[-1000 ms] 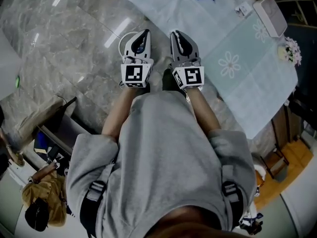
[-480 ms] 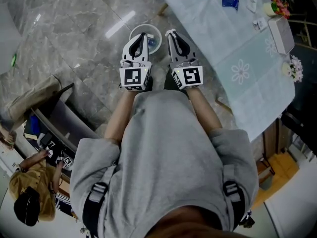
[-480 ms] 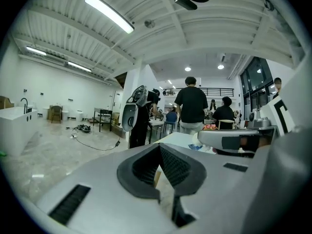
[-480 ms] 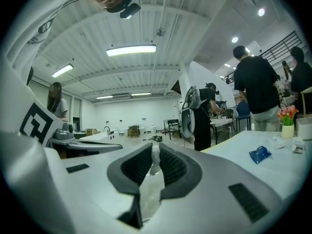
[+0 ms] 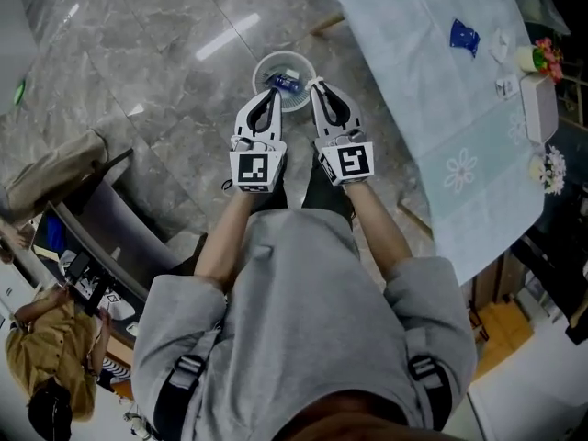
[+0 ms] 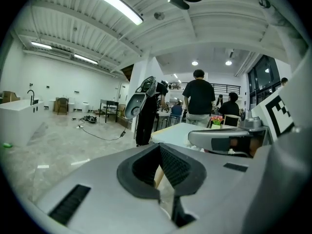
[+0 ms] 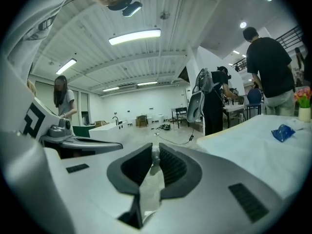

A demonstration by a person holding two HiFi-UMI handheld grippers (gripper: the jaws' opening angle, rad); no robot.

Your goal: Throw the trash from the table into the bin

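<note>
- The right gripper (image 7: 154, 155) is clamped on a white scrap (image 7: 151, 184). The scrap is pinched thin between the pads and its loose end hangs below the jaws.
- The left gripper (image 6: 158, 150) has its jaws together with nothing between them. It has no part in this drop, so it is best kept off the bin's mouth.
- In the head view both grippers sit at upper centre, with their tips at the near side of the round bin (image 5: 260, 67) on the floor. The right gripper's tips seem to be over the right of the rim, not the middle.
- The step in hand looks like the release. It would go best if the tips first moved a little further up the frame, over the centre of the opening.
- The scrap is light and could cling to a pad or drift past the rim. Parting the jaws fully with the tips tilted down should help it fall clear.
- A blue piece (image 5: 287, 83) already lies inside the bin.
- The counter (image 5: 413, 53) fills the upper right of the frame. A blue wrapper (image 5: 464, 37) lies on it, well apart from the bin and likely the next thing to fetch.
</note>
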